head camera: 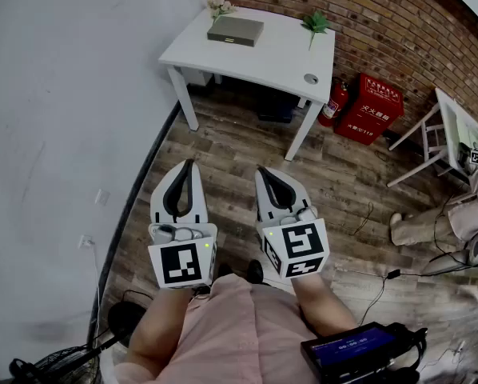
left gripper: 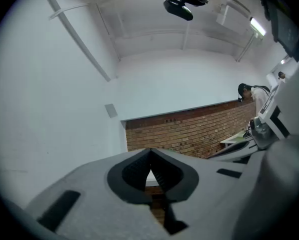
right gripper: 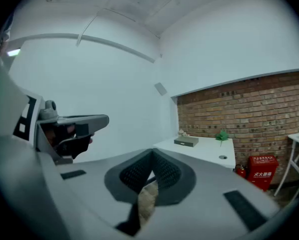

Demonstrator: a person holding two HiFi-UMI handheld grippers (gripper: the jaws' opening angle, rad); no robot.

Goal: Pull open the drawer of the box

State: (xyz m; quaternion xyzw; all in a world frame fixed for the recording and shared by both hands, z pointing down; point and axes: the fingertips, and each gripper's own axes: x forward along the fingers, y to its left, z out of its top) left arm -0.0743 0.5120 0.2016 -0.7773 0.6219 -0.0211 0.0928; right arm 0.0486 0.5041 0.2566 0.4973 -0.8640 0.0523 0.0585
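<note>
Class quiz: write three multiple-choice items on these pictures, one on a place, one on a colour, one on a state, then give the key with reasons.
1. Where does the grey box lie? A on the floor; B on the white table; C on a chair.
2. What colour is the case against the brick wall? A blue; B yellow; C red.
3. How do the left gripper and right gripper stand? A both shut, empty; B both open; C left shut on the box.
Key: B, the box rests on the tabletop; C, the case is plainly red; A, each gripper view shows its jaws together, holding nothing.
</note>
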